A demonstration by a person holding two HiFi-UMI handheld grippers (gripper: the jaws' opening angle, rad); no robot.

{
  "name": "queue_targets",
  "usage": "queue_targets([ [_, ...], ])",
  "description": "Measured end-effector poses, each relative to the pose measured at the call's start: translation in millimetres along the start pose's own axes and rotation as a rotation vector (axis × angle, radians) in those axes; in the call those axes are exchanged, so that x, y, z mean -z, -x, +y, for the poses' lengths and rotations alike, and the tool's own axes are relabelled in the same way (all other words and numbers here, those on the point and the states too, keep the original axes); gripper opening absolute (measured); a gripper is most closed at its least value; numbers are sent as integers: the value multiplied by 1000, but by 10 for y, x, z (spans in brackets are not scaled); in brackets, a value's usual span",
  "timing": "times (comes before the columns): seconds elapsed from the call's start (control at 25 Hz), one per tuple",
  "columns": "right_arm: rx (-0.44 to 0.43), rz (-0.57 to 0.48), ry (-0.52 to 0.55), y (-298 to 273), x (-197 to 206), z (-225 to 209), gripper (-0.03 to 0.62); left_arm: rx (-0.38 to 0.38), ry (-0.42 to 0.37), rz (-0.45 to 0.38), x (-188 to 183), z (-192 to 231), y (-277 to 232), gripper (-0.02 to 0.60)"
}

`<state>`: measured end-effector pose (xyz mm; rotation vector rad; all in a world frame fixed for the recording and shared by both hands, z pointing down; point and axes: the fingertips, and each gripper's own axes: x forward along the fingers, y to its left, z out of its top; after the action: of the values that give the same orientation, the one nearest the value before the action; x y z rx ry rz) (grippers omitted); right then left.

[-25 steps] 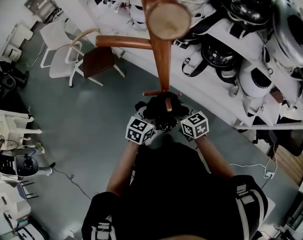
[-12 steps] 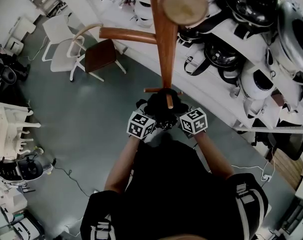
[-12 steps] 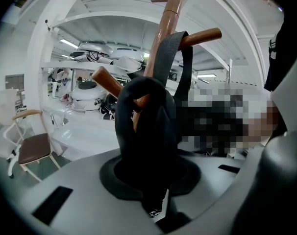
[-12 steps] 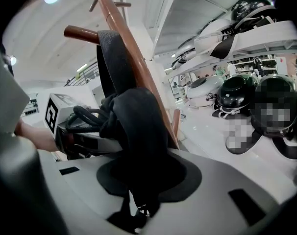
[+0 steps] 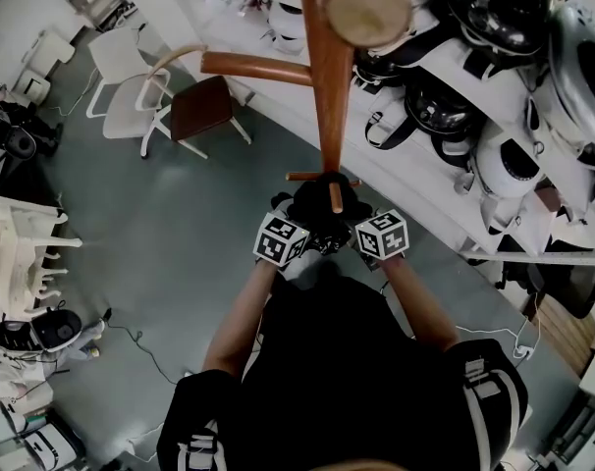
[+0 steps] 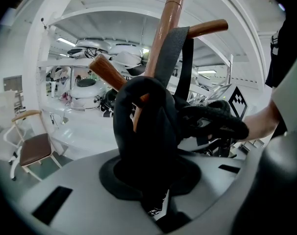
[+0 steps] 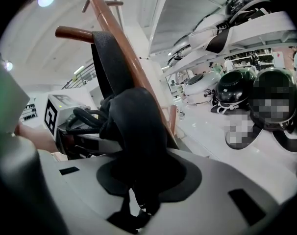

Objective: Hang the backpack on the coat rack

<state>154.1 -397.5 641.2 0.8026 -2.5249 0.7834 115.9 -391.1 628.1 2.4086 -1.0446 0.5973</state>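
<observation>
The wooden coat rack (image 5: 329, 96) rises right in front of me. The black backpack (image 5: 322, 202) hangs bunched against its pole, between both grippers. My left gripper (image 5: 302, 226) is shut on the bag's fabric (image 6: 143, 131). In the left gripper view a grey strap (image 6: 170, 53) runs up over a peg (image 6: 207, 28), and a second peg (image 6: 107, 72) pokes out beside the bag. My right gripper (image 5: 354, 226) is shut on the other side of the bag (image 7: 136, 126). There the strap (image 7: 105, 62) drapes over the peg (image 7: 72, 33). Fabric hides the jaw tips.
White shelves (image 5: 445, 214) with several helmets and robot shells run close behind the rack on the right. A brown-seated chair (image 5: 204, 106) and a white chair (image 5: 116, 67) stand at the left. A cable (image 5: 131, 346) lies on the grey floor.
Both grippers have sunk a little along the pole with the backpack still clamped in them. The strap stays over the peg.
</observation>
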Motion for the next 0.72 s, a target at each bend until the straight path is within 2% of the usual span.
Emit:
queue_targets([
  [0.36,40,-15,-11,-9,27,-64,129,6,-12,-6,24,43,-65,111],
  [0.72,88,-22,41,41,79,-73,158,31,-20,-44,77,55,-47,183],
])
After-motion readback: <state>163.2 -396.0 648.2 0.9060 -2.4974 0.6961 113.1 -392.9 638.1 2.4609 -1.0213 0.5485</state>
